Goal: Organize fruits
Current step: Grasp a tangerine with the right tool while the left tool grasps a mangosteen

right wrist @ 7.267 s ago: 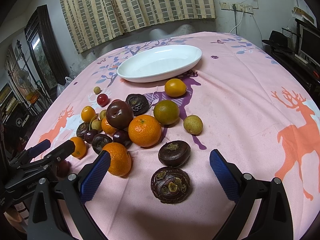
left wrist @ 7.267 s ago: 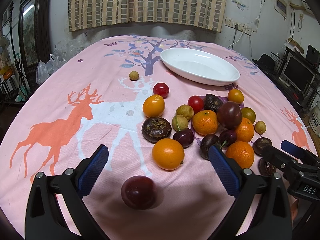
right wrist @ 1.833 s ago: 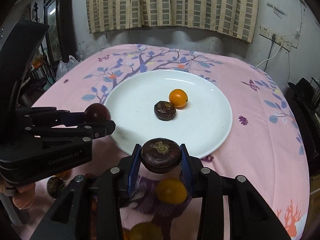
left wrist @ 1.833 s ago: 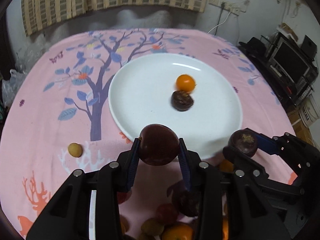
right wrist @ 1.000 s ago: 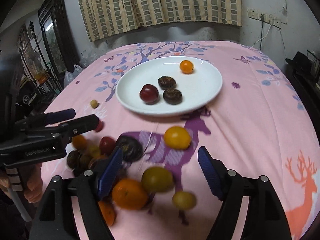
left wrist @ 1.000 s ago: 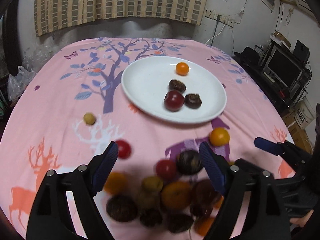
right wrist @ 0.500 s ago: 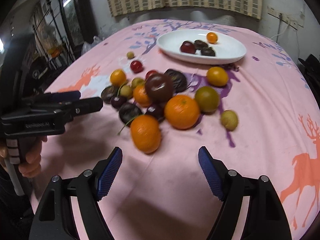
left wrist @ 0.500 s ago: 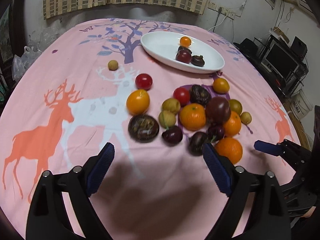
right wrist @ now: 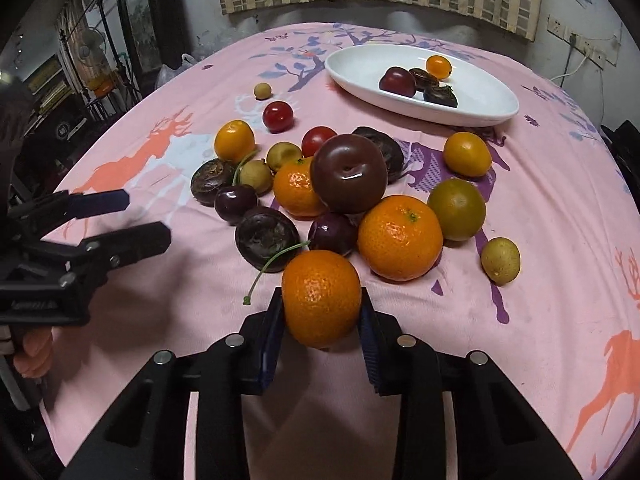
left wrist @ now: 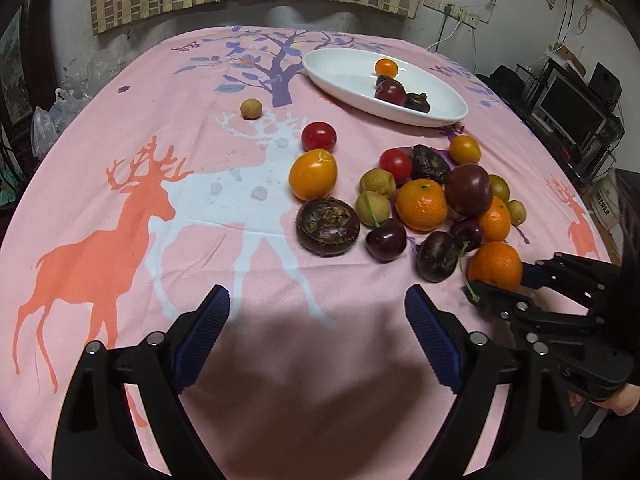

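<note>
A mandarin (right wrist: pixel 322 298) at the near edge of the fruit pile sits between the pads of my right gripper (right wrist: pixel 320 316), whose jaws are closing and press on both its sides. The left wrist view shows the same mandarin (left wrist: pixel 496 266) in the right gripper (left wrist: pixel 500 280). My left gripper (left wrist: pixel 316 300) hangs wide over bare cloth short of the pile, its jaws closing slightly with nothing between them. A dark round fruit (left wrist: pixel 328 226) lies just beyond it. The white plate (left wrist: pixel 340 76) at the back holds a small orange fruit, a plum and two dark fruits.
Several mandarins, plums, cherries, tomatoes and small yellow fruits are heaped on the pink deer tablecloth (left wrist: pixel 120 200). One small yellow fruit (left wrist: pixel 251 109) lies alone at the left. A monitor and shelves stand past the table's right edge.
The right gripper has come down to the pile's near edge and closed on a mandarin. The left gripper edged closer to the fruit and stays wide.
</note>
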{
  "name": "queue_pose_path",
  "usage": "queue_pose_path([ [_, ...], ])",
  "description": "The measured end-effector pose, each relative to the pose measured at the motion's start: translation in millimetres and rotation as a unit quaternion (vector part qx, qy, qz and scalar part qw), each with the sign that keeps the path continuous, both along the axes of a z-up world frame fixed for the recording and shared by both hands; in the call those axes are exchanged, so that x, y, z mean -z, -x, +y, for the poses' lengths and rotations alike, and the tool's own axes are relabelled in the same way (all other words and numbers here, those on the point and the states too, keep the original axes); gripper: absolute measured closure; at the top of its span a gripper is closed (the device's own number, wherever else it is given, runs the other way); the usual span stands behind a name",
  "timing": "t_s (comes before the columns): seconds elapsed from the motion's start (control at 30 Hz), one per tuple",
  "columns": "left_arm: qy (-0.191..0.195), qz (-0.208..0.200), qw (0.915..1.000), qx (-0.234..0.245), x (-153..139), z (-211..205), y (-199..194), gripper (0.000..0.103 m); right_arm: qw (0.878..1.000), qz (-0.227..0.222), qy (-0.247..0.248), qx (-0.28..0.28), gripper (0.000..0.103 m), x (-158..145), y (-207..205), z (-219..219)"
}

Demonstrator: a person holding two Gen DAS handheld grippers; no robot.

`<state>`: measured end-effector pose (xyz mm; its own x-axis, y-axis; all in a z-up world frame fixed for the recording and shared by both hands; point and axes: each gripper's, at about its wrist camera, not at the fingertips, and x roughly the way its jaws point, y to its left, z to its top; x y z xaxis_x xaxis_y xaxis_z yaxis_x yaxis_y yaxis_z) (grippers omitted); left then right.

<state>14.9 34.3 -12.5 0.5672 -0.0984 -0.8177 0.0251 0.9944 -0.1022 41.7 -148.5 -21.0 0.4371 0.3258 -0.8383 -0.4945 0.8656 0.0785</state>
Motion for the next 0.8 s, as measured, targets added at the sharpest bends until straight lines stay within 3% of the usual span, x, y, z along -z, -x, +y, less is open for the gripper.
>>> queue_pose_path([
  [0.3, -0.057, 0.018, 0.9981, 0.017, 16.4, -10.9, -28.3, 0.039, 0.998, 0.019, -0.052, 0.001, 0.068, -2.6, -1.9, -20.0],
  [0.43, -0.069, 0.013, 0.9971, 0.029, 19.3, -17.5, -40.7, 0.04, 0.998, 0.012, -0.054, 0.0, 0.068, -5.8, -0.1, -21.8],
  [0.57, -0.062, 0.005, 0.9971, 0.044, 18.0, -23.2, -52.0, 0.061, 0.999, 0.011, -0.048, -0.001, 0.068, -5.1, -0.2, -21.7],
  [0.8, -0.046, -0.006, 0.9982, 0.039, 5.5, -23.2, -38.6, 0.062, 0.997, 0.003, -0.078, -0.009, 0.068, -13.4, 2.6, -25.3],
])
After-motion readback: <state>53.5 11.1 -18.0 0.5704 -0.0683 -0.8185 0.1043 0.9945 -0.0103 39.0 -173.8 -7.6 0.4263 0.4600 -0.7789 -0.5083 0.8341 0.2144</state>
